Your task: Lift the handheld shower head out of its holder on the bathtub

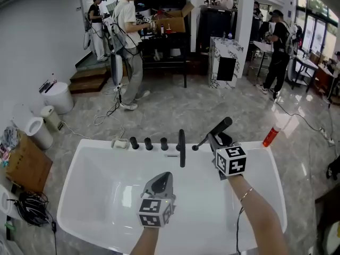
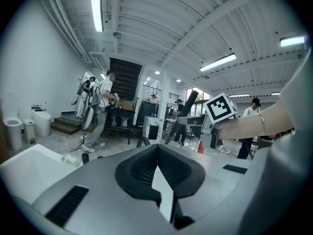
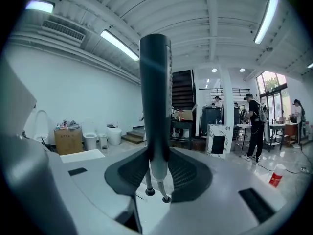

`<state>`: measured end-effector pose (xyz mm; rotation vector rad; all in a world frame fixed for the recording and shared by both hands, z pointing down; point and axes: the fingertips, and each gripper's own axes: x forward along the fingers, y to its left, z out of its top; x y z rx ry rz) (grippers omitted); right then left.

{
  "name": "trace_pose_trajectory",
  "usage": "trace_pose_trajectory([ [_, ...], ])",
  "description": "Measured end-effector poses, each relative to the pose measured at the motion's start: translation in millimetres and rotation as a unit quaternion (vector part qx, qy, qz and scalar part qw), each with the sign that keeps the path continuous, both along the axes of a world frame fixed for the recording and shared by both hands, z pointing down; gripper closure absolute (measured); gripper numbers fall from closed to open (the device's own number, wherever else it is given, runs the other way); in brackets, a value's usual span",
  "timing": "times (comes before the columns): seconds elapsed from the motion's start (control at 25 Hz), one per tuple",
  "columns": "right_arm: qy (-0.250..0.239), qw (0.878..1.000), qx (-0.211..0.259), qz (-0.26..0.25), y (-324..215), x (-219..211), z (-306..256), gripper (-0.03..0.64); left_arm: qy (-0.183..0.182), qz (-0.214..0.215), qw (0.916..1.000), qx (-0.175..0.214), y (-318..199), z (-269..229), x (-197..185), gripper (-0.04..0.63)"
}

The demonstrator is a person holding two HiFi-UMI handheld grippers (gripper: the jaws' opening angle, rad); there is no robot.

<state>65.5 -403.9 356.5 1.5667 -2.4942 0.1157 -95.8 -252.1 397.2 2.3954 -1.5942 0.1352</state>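
The black handheld shower head (image 1: 220,127) is up off the white bathtub's (image 1: 79,158) far rim, slanting up to the right. My right gripper (image 1: 217,139) is shut on its handle. In the right gripper view the shower head (image 3: 155,92) stands upright between the pads, with its hose fittings (image 3: 157,190) hanging below. My left gripper (image 1: 162,178) hovers over the tub's middle, shut and holding nothing; its pads (image 2: 146,168) meet in the left gripper view, where the right gripper's marker cube (image 2: 220,109) and the shower head (image 2: 188,99) show to the right.
A black spout (image 1: 181,147) and three black knobs (image 1: 148,143) stand on the tub's far rim. A red bottle (image 1: 271,136) sits on the floor at the right, a cardboard box (image 1: 26,163) and toilets (image 1: 38,132) at the left. Several people stand behind.
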Motion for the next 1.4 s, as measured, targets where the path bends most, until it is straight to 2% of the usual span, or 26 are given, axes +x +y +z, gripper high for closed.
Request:
trace_pose_trajectory([
  [0.48,-0.008,1.000,-0.001,0.002,58,5,-35,0.489,-0.004,0.009,0.9997,0.021,35,-40,4,0.575],
  [1.04,0.009,1.000,0.003,-0.003,76,-1,-44,0.491,-0.012,0.018,0.9989,0.041,49,-64,8,0.575],
  [1.4,0.011,1.000,-0.002,0.000,76,-4,-44,0.491,-0.015,0.018,0.9989,0.040,48,-67,4,0.575],
])
